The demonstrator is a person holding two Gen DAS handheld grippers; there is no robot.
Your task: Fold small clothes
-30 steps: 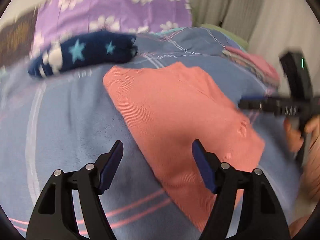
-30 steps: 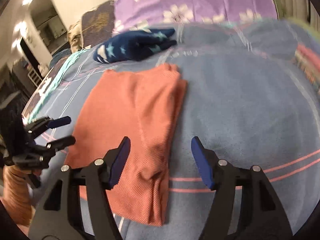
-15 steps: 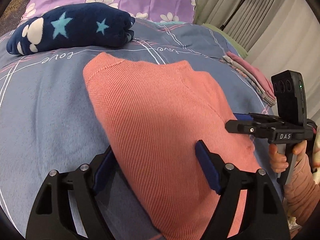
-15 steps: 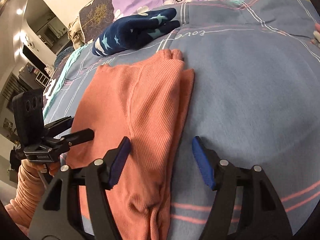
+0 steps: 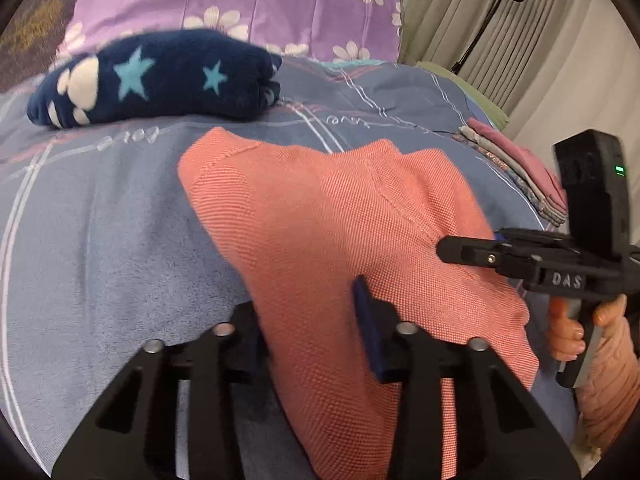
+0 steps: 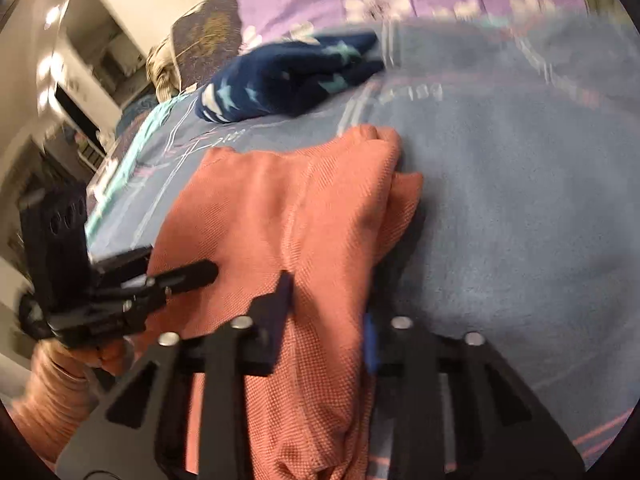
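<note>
A salmon-orange knit garment [image 5: 340, 216] lies partly folded on the blue bed cover; it also shows in the right wrist view [image 6: 280, 216]. My left gripper [image 5: 312, 328] straddles the garment's near left edge, one finger under the cloth and one on top, its jaws narrowed onto the fabric. My right gripper [image 6: 324, 320] straddles the garment's right folded edge the same way, jaws narrowed onto the cloth. Each gripper shows in the other's view, the right one [image 5: 472, 248] and the left one [image 6: 188, 272] at the garment's sides.
A folded navy fleece with stars [image 5: 160, 76] lies at the back near a purple flowered pillow [image 5: 240, 4]. A stack of folded pink and grey clothes [image 5: 516, 168] sits at the right edge of the blue bed cover [image 5: 100, 240]. Curtains and a lamp stand behind.
Both grippers have moved in onto the garment's near edges and their jaws have narrowed around the cloth. The garment's near part looks bunched between the fingers.
</note>
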